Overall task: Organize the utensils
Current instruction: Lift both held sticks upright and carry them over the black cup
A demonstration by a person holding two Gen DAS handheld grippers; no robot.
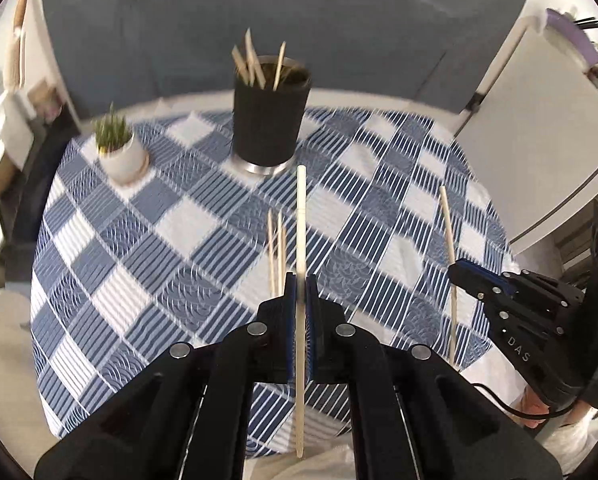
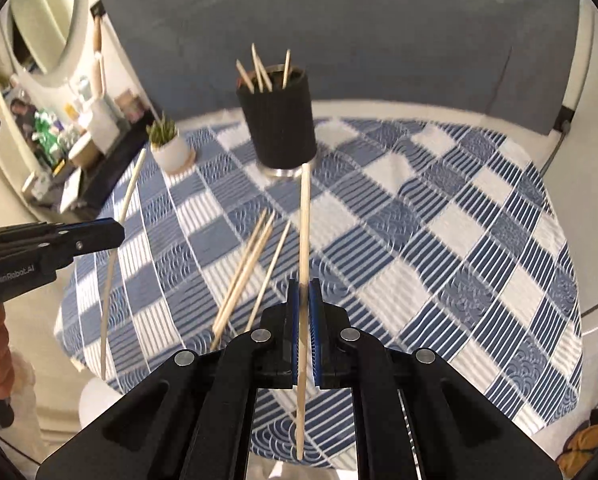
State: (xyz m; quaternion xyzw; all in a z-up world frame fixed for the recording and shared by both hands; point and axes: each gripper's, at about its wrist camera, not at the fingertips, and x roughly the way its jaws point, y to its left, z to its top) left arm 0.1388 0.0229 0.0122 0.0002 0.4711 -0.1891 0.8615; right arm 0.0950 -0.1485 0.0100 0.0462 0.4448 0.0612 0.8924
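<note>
- Left gripper [image 1: 297,280] and right gripper [image 2: 304,284] were each clamped on one chopstick [image 1: 301,216], another [image 2: 305,220].
- Thin sticks could pivot and miss the far black cup [image 1: 270,116].
- Loose chopsticks [image 2: 245,268] remained near.

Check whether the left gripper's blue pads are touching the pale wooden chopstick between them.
Touching. The left wrist view shows the left gripper shut on the pale wooden chopstick, both blue pads pressed against its sides, holding it above the checked tablecloth.
</note>
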